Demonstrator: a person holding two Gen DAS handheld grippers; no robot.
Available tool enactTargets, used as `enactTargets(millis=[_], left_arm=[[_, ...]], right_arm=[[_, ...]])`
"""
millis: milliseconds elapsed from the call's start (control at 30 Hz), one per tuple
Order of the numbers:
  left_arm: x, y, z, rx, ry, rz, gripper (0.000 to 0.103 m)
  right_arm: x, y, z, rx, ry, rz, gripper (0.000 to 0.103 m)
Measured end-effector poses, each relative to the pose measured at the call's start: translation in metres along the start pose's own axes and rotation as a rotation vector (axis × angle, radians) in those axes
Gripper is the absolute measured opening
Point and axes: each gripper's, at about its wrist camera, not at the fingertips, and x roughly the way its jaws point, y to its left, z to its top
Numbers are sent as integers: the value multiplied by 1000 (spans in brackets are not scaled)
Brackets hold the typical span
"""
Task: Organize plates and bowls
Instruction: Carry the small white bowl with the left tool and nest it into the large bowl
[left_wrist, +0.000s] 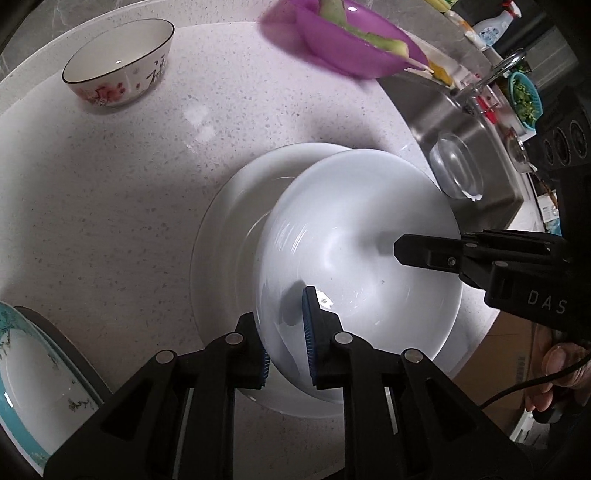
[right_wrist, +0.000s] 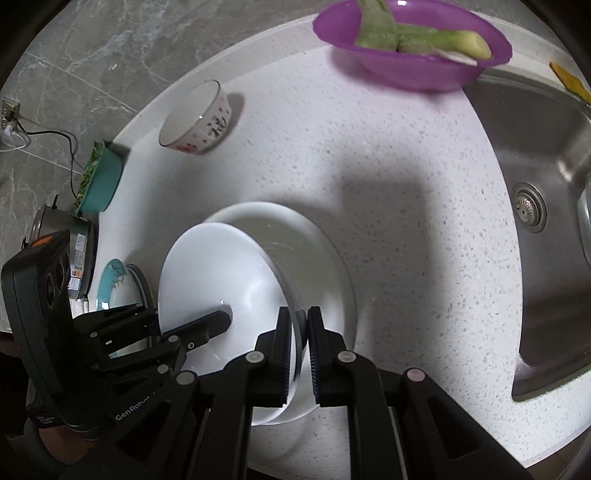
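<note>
White glazed ware is filling the middle of both views: a white bowl (left_wrist: 354, 280) is being carried by its rim, tilted, just above a white plate (left_wrist: 229, 236) that is lying flat on the speckled table (left_wrist: 110, 192). The left tool (left_wrist: 286, 339) is pinching the bowl's near rim, one pad inside and one outside the wall. The right tool (right_wrist: 297, 354) is pinching the opposite rim the same way, its pads pressed close together on the thin wall. Seen from the left tool, the bowl is sitting directly ahead and slightly to the right of the plate's centre; from the right tool it is lying ahead and to the left. Both hands look equally near, since each is gripping one side.

The coming move seems to turn on that offset: the bowl is overlapping the plate but is not centred on it, and its mouth is leaning, so it would likely need levelling before it is set down.

Farther ahead of the tools, a patterned bowl (left_wrist: 120, 61) is standing empty, and a purple bowl (right_wrist: 413, 44) is holding pale green vegetable pieces (right_wrist: 417, 37). Beside the left tool, a teal-rimmed plate (left_wrist: 33, 384) is resting empty. A steel sink (right_wrist: 546, 206) is lying off to the right.
</note>
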Motion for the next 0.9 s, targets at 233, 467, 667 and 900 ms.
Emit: enactTargets(millis=[233, 467, 667, 900], left_arm=[[12, 9, 28, 7, 7, 25, 13], [12, 5, 34, 65, 10, 85, 26], [14, -6, 31, 116, 5, 97, 67], [11, -6, 28, 123, -11, 81, 72]], right_arm=[[9, 5, 1, -39, 12, -40, 12], [13, 12, 1, -79, 20, -85, 12], [18, 17, -1, -84, 36, -82, 11], [22, 17, -3, -76, 38, -78, 7]])
